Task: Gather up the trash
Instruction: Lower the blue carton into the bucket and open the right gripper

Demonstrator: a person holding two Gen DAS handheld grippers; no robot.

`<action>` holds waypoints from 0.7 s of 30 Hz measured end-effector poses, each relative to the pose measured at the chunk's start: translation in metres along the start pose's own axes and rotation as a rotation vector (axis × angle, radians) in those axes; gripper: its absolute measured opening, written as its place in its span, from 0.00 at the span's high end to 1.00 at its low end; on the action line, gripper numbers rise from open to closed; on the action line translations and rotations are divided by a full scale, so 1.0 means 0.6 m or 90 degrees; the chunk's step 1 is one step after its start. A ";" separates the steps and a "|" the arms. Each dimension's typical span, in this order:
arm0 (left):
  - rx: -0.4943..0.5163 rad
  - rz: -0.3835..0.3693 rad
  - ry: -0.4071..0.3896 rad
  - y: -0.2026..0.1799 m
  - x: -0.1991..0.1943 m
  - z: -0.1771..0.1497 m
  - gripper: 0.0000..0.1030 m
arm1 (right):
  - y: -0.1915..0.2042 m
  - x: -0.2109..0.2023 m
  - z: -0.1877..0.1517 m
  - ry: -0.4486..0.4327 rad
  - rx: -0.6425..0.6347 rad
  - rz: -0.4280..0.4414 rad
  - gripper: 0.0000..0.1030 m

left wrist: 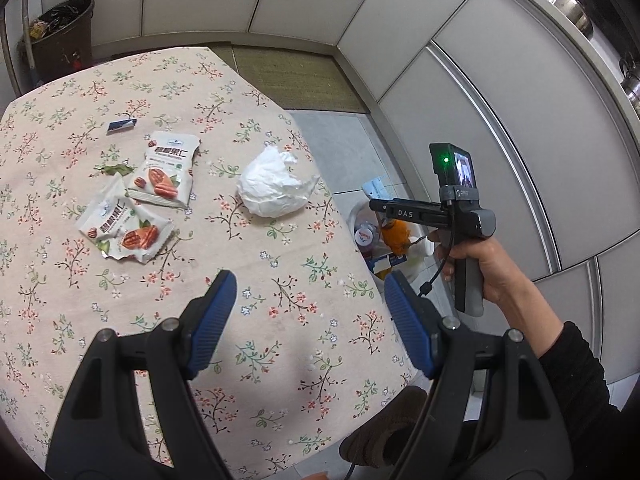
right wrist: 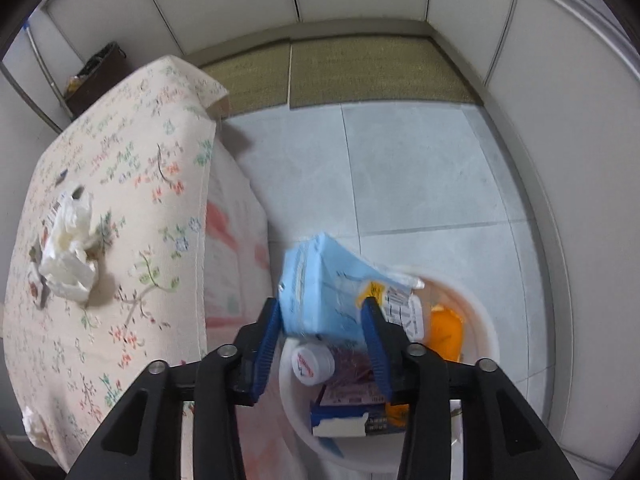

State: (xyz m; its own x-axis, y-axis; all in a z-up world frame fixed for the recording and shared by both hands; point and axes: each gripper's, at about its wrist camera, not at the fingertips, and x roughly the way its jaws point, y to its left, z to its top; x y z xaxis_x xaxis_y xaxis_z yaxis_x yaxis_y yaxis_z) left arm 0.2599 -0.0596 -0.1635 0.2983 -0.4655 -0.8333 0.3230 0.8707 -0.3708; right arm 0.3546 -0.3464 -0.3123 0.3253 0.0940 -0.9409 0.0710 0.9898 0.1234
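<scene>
My right gripper (right wrist: 322, 303) hangs over a white trash bin (right wrist: 486, 320) on the floor. A light blue packet (right wrist: 320, 280), blurred, sits between its spread pads just above the bin; I see no squeeze on it. My left gripper (left wrist: 310, 280) stands open over the floral tablecloth (left wrist: 280, 332), holding nothing. On the table lie a crumpled white tissue (left wrist: 274, 188), two torn pecan snack wrappers (left wrist: 168, 170) (left wrist: 124, 232) and a small blue wrapper (left wrist: 121, 125). The tissue (right wrist: 68, 256) also shows at the left of the right wrist view.
The bin (left wrist: 418, 258) stands by the table's right edge, holding a capped bottle (right wrist: 312, 362), orange peel (right wrist: 444, 332) and boxes. A hand (left wrist: 480, 268) grips the right tool. A dark bin (left wrist: 62, 36) stands in the far corner. White cabinet doors line the tiled floor (right wrist: 420, 184).
</scene>
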 end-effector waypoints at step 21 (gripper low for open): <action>0.012 0.020 -0.014 0.001 -0.007 0.005 0.26 | -0.026 -0.020 -0.007 0.020 0.051 0.054 0.46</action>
State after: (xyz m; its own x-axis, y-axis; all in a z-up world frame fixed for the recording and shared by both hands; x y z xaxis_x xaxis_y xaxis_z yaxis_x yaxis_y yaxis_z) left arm 0.2615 -0.0576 -0.1591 0.3280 -0.4417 -0.8350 0.3302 0.8818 -0.3368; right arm 0.3457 -0.3623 -0.3043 0.3034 0.1817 -0.9354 0.1199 0.9666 0.2266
